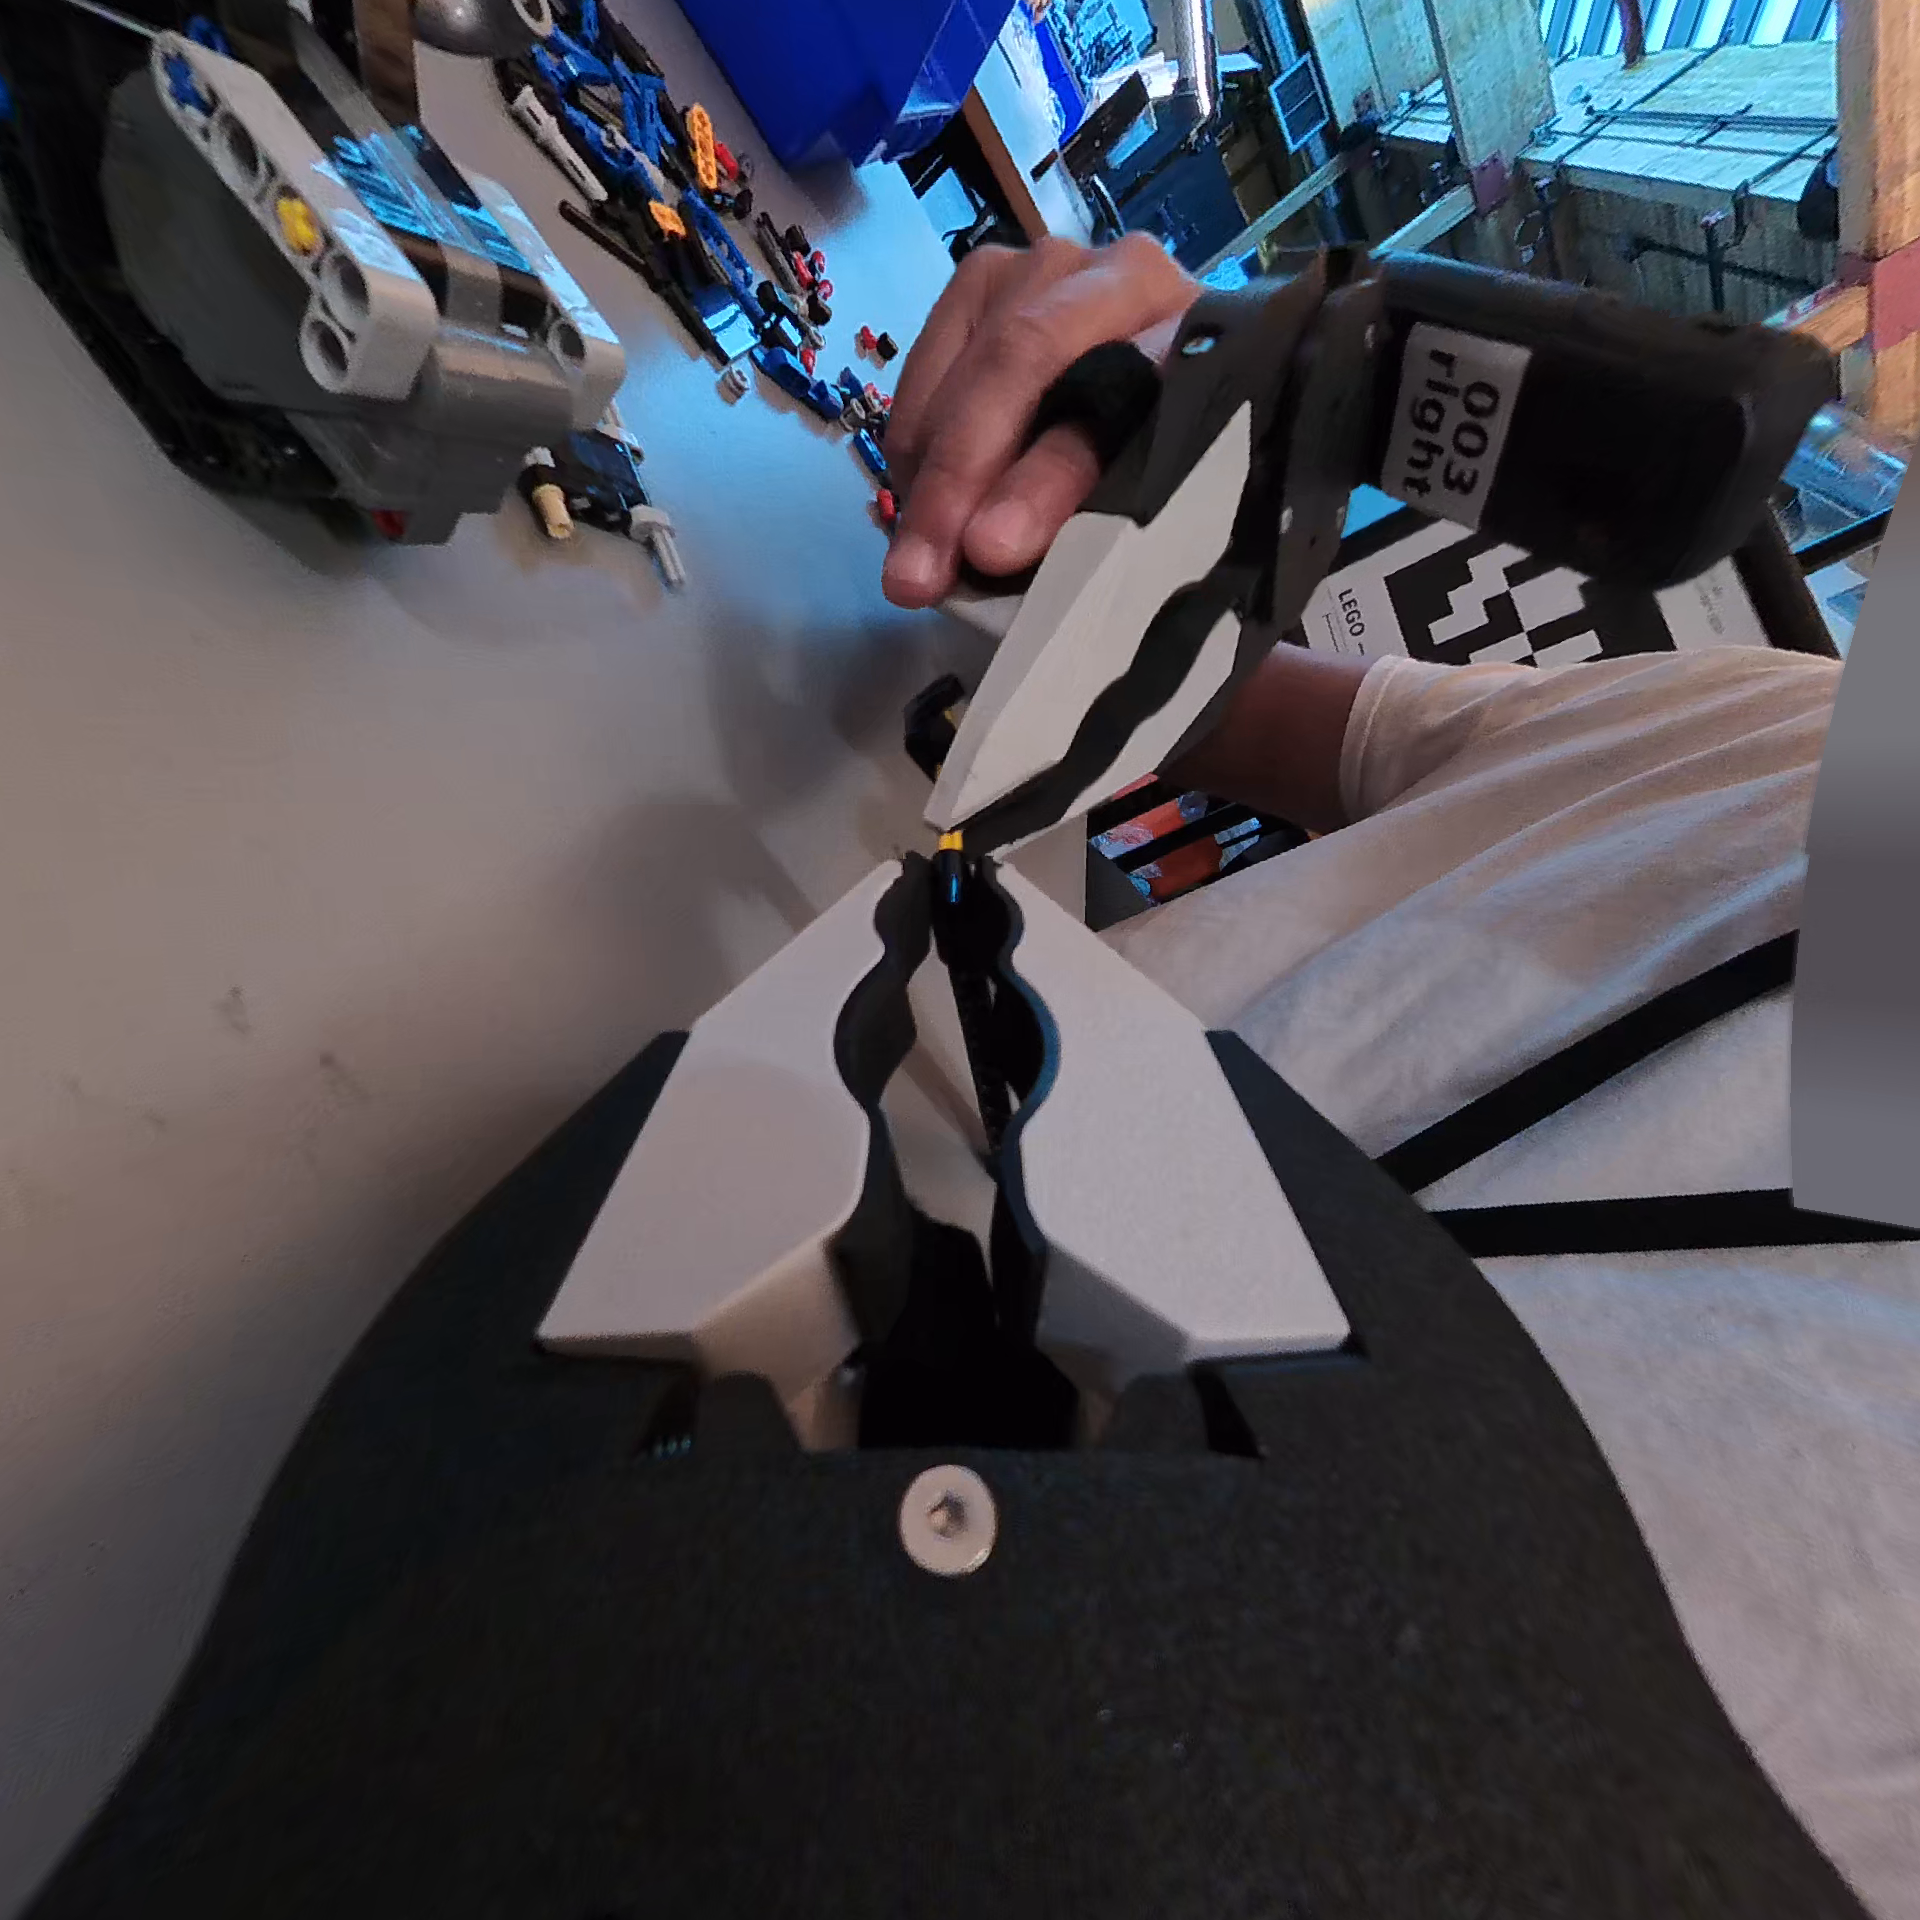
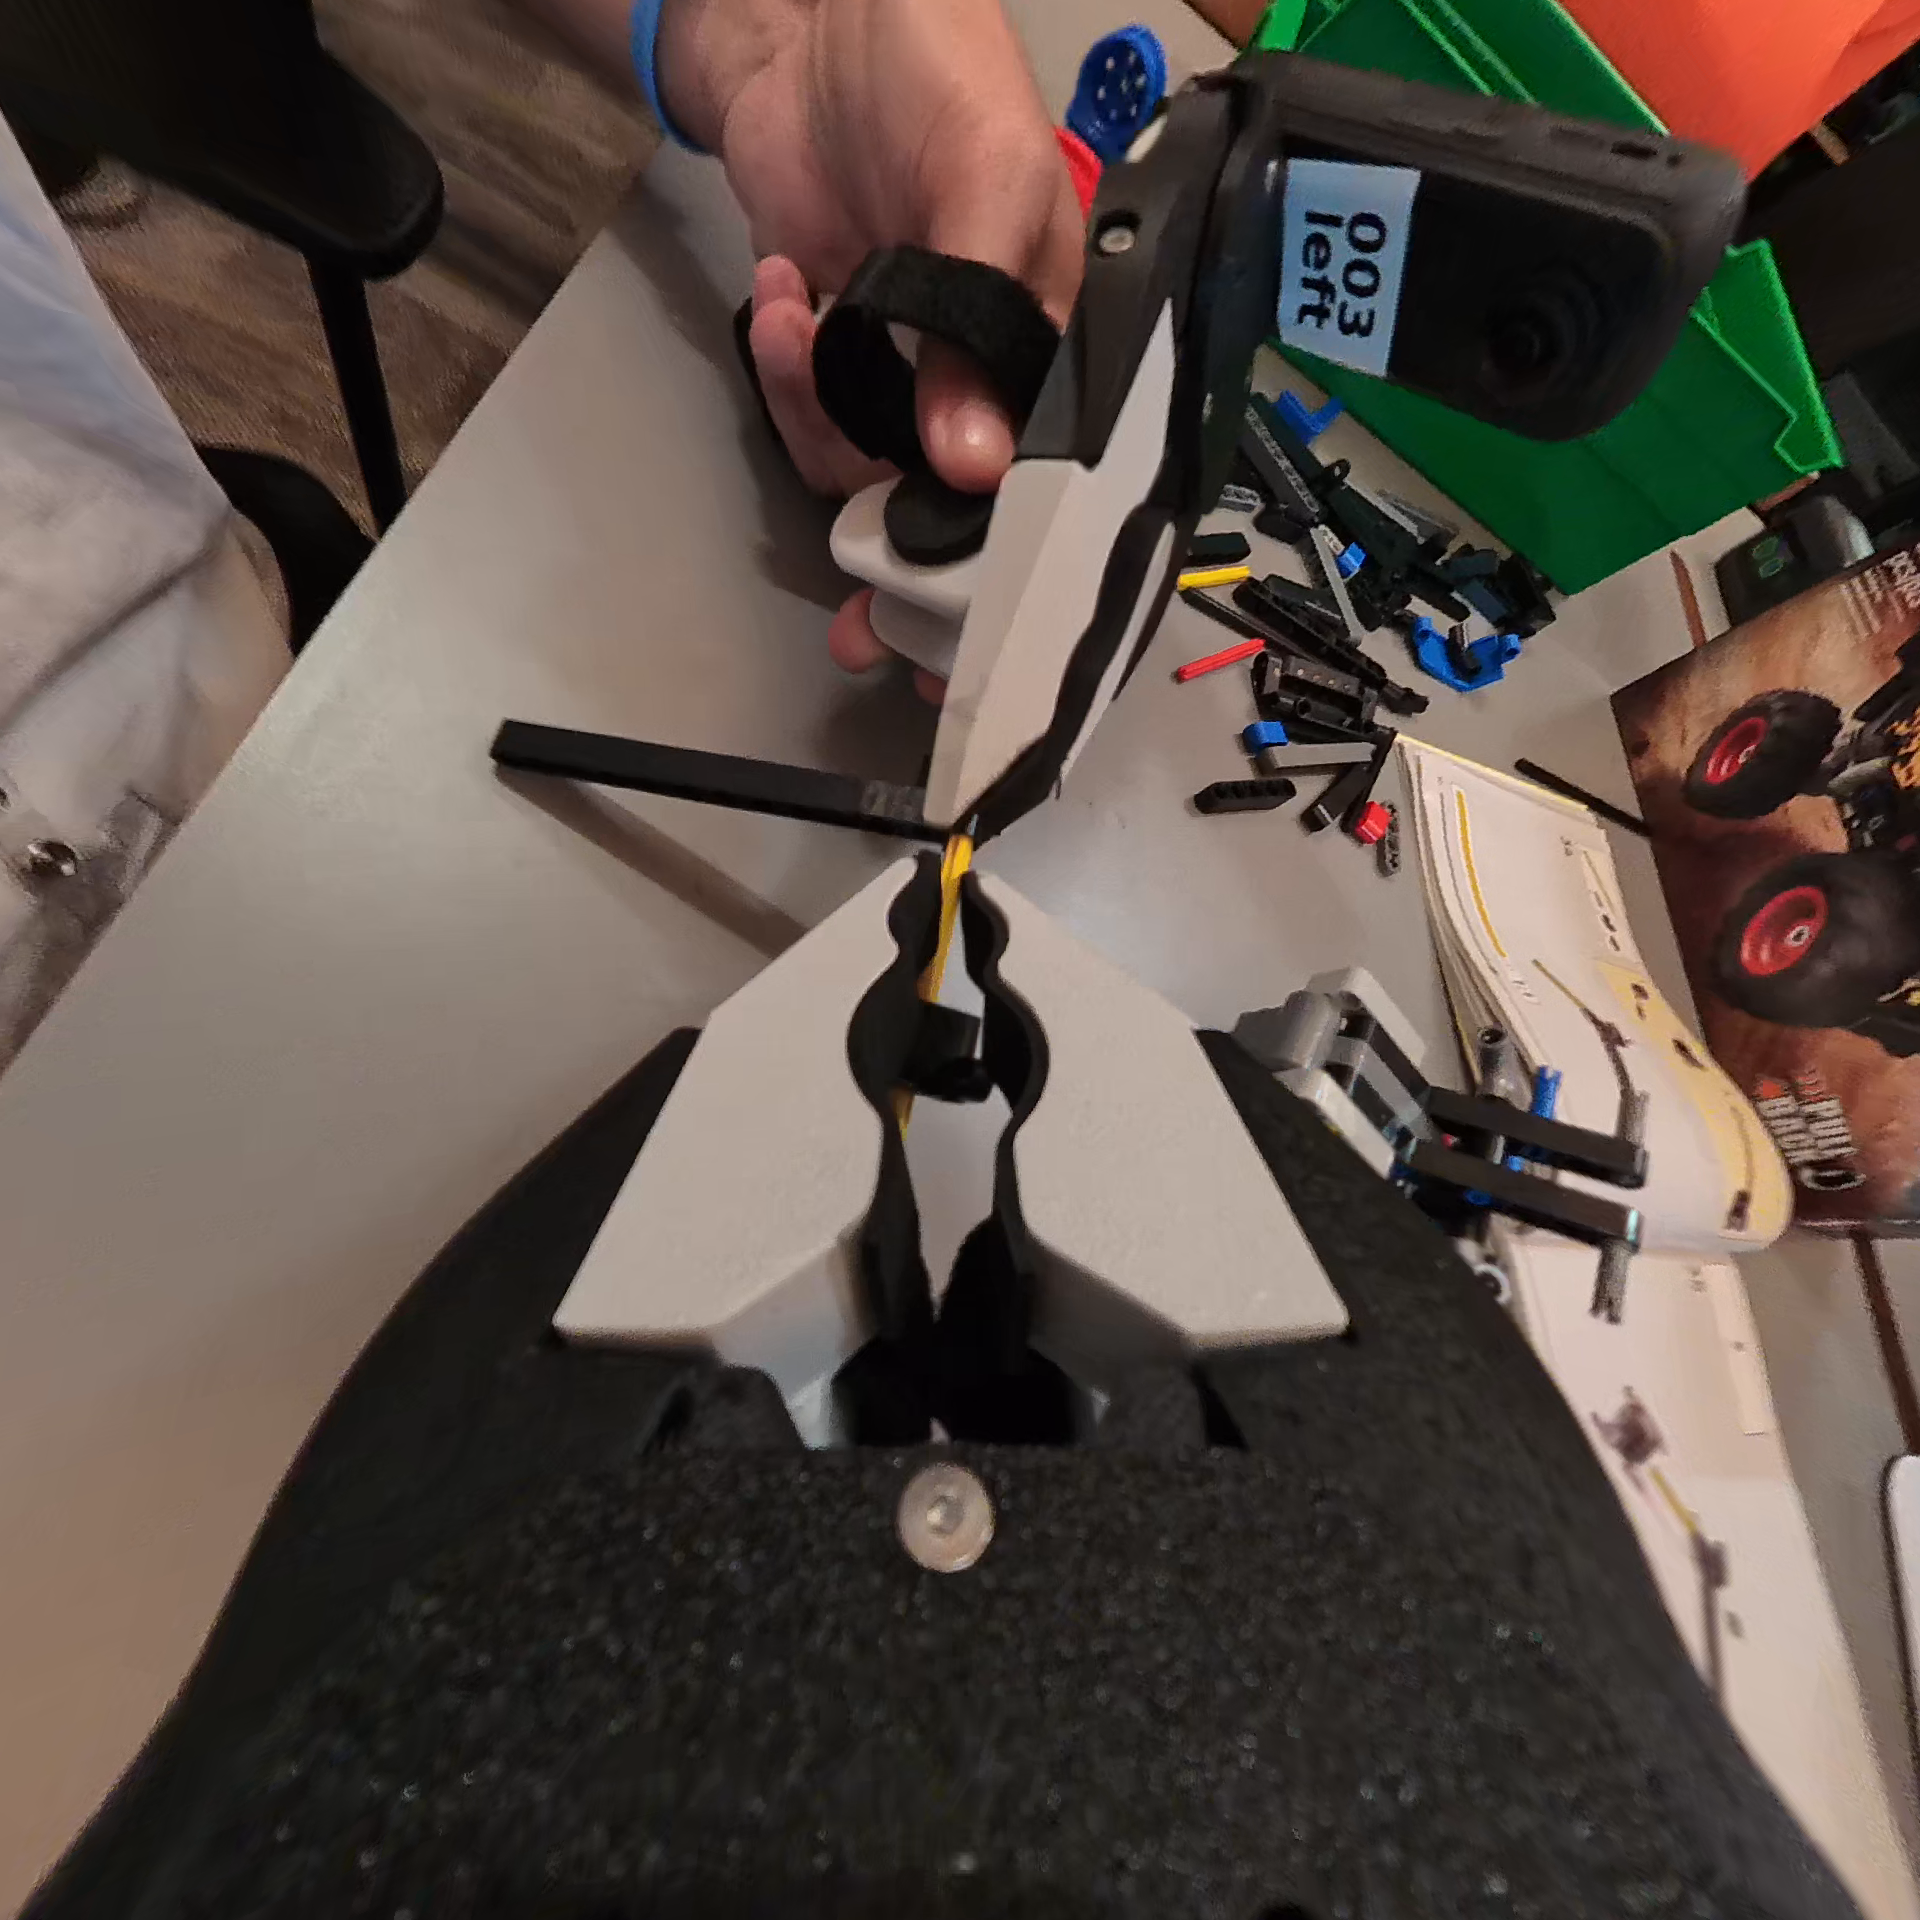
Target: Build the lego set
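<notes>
The left hand-held gripper (image 1: pixel 948 868) and right hand-held gripper (image 2: pixel 943 868) meet tip to tip above the bench (image 2: pixel 582 582). In the right wrist view, a long beam (image 2: pixel 686 774) extends left from the meeting point. Loose pieces (image 2: pixel 1340 634) lie to the right, before a storage bin (image 2: pixel 1621 488). The instruction booklet (image 2: pixel 1538 966) lies nearer, a partial assembly (image 2: pixel 1392 1091) at its left edge.

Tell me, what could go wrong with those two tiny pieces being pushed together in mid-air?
The yellow axle is pinched only at the tips of the right hand-held gripper, so it might twist or slip out. The left hand-held gripper holds the black beam by one end, so a push could lever it sideways. A dropped piece might vanish among the loose parts.
</notes>
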The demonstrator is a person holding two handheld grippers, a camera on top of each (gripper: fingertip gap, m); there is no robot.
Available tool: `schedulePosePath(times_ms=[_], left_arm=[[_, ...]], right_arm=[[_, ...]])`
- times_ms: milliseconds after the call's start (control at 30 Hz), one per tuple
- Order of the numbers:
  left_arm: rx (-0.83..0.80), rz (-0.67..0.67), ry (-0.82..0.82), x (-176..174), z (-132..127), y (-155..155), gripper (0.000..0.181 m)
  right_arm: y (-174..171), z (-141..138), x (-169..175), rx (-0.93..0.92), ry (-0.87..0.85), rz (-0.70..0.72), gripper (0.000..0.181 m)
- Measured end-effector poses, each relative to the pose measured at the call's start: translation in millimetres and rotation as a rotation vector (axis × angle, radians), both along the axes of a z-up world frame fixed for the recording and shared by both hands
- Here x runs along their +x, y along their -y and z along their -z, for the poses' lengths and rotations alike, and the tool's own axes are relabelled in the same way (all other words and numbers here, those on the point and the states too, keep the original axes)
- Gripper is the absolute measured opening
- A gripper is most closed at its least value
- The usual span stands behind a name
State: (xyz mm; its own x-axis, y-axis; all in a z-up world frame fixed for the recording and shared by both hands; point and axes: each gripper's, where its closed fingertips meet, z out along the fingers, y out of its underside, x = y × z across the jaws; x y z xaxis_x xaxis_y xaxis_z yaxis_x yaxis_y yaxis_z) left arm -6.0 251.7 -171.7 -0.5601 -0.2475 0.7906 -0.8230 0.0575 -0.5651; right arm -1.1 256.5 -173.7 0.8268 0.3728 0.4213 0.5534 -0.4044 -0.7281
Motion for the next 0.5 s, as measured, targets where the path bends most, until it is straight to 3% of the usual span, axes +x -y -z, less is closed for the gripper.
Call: schedulePosePath(times_ms=[167,500], left_arm=[[-0.009,-0.003,0.010,-0.4,-1.9,0.3,0.006],[-0.011,0.022,-0.047,-2.2,0.7,0.7,0.006]], right_arm=[[-1.2,-1.3,-0.5,0.016,-0.036,0.004,0.003],[-2.3,0.2,1.1,0.008,0.456,-0.009,0.002]])
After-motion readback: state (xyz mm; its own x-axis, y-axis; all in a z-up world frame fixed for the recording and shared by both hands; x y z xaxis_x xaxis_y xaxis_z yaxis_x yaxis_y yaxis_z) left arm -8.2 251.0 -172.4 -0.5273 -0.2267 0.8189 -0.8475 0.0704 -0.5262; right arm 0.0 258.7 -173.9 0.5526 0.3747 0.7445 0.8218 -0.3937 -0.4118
